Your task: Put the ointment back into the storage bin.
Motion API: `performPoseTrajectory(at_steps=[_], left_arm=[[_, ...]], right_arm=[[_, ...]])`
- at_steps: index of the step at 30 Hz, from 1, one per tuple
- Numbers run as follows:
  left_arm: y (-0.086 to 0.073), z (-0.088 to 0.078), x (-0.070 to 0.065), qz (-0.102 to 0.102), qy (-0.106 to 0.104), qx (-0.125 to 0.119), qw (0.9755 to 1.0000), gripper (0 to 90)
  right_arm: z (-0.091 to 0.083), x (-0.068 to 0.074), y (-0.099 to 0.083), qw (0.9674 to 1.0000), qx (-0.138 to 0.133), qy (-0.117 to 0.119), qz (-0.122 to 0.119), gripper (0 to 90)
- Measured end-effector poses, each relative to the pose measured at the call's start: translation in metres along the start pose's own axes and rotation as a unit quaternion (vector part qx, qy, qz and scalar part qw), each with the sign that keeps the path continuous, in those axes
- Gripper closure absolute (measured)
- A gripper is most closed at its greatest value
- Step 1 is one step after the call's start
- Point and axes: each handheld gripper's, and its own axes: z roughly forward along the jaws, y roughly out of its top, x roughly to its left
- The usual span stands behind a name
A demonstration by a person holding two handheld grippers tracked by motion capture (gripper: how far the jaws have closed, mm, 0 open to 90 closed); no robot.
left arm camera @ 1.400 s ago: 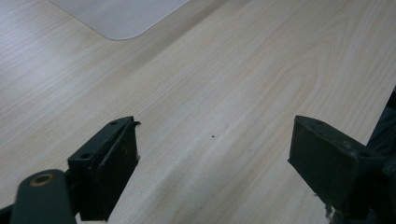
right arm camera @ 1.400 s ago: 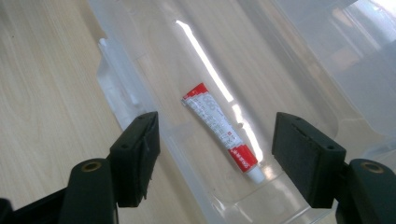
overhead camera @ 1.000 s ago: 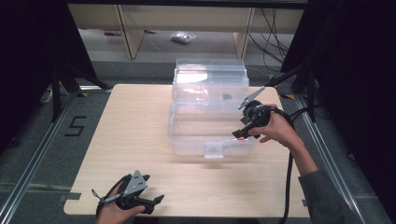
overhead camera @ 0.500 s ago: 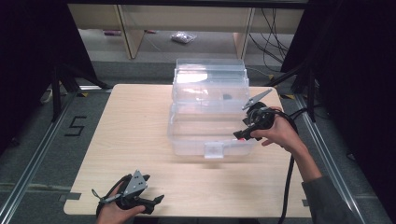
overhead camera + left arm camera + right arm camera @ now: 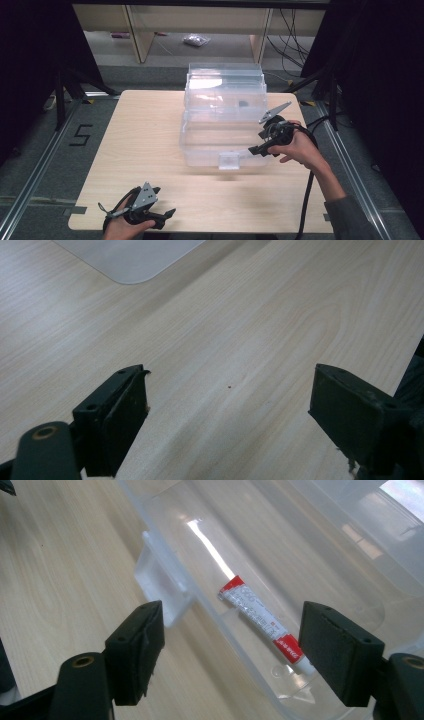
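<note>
A clear plastic box (image 5: 220, 135) stands in the middle of the table with its lid (image 5: 225, 82) tipped up behind it. Through its wall, in the right gripper view, a red-and-white tube (image 5: 262, 622) lies on the bottom of the box (image 5: 320, 545). My right gripper (image 5: 257, 146) hovers at the box's front right corner, open, with nothing between its jaws (image 5: 230, 640). The box's front latch tab (image 5: 160, 582) sits just beyond the left jaw. My left gripper (image 5: 165, 205) rests low at the table's near left edge, open over bare wood (image 5: 232, 390).
The wooden table (image 5: 135, 140) is bare to the left of the box and in front of it. A small dark item (image 5: 243, 103) shows inside the box toward the back. Black cable (image 5: 305, 200) trails from the right hand. Shelving (image 5: 200, 25) stands beyond the far edge.
The right gripper has shifted slightly right and toward the box's front corner. The left gripper has stayed put.
</note>
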Motion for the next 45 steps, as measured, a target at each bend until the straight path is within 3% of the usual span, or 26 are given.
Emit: performPoseTrajectory(at_steps=[1,3,10,12,14,16,18,19,22,24,25,28,31,34,35,36,37,45], left_arm=[[0.000,0.000,0.000,0.000,0.001,0.002,1.0000,15.1],[0.000,0.000,0.000,0.000,-0.001,-0.003,1.0000,15.1],[0.000,0.001,0.000,-0.001,-0.001,-0.002,1.0000,15.0],[0.000,0.001,0.000,0.000,-0.001,-0.002,1.0000,15.0],[0.000,0.001,0.000,-0.001,-0.001,-0.002,1.0000,15.0],[0.000,0.000,0.000,0.000,-0.001,-0.002,1.0000,15.0],[0.000,0.000,0.000,0.000,0.000,-0.003,1.0000,15.0],[0.000,0.000,0.000,0.000,0.000,-0.003,1.0000,15.0],[0.000,0.001,0.000,0.000,0.000,-0.002,1.0000,15.1],[0.000,0.000,0.000,0.000,0.000,-0.002,1.0000,15.1],[0.000,0.000,0.000,0.000,0.000,-0.002,1.0000,15.0],[0.000,0.000,0.000,0.000,0.000,-0.002,1.0000,15.0],[0.000,0.001,-0.001,-0.003,0.000,-0.004,1.0000,15.1],[0.000,0.001,-0.001,-0.005,0.000,-0.002,1.0000,15.0],[0.000,0.001,-0.001,-0.007,-0.001,-0.005,1.0000,15.0],[0.000,0.001,-0.001,-0.007,-0.001,-0.005,1.0000,15.1],[0.000,0.000,0.000,0.000,0.000,-0.002,1.0000,15.0],[0.000,0.000,0.000,0.000,-0.001,-0.002,1.0000,15.1]], right_arm=[[0.000,0.002,-0.001,1.0000,0.003,0.001,0.008,26.7],[0.002,0.001,-0.004,1.0000,-0.007,0.001,-0.004,25.6],[0.000,0.009,-0.010,0.9999,-0.015,0.001,-0.005,25.5],[0.000,0.013,-0.012,0.9998,-0.018,0.000,0.007,25.4],[0.000,0.015,-0.015,0.9996,-0.026,0.003,-0.013,25.5],[0.000,0.017,-0.017,0.9996,-0.028,0.003,-0.003,25.4],[0.000,0.016,-0.018,0.9993,-0.029,0.017,-0.015,25.0],[0.000,0.018,-0.020,0.9995,-0.026,0.014,-0.003,24.8],[0.000,0.020,-0.024,0.9993,-0.031,0.015,-0.010,24.5],[0.001,0.023,-0.026,0.9994,-0.031,0.014,0.003,24.0],[0.001,0.025,-0.028,0.9991,-0.040,0.017,-0.005,23.7],[0.000,0.028,-0.031,0.9993,-0.032,0.016,-0.004,21.9],[0.001,0.032,-0.034,0.9991,-0.034,0.020,-0.018,21.0],[0.003,0.042,-0.038,0.9993,-0.033,0.015,-0.009,19.8],[0.003,0.041,-0.038,0.9990,-0.034,0.012,-0.026,19.8],[0.003,0.041,-0.038,0.9990,-0.034,0.012,-0.026,19.8],[0.005,0.045,-0.040,0.9989,-0.036,0.014,-0.027,19.9],[0.011,0.054,-0.045,0.9984,-0.037,0.015,-0.040,20.0]])
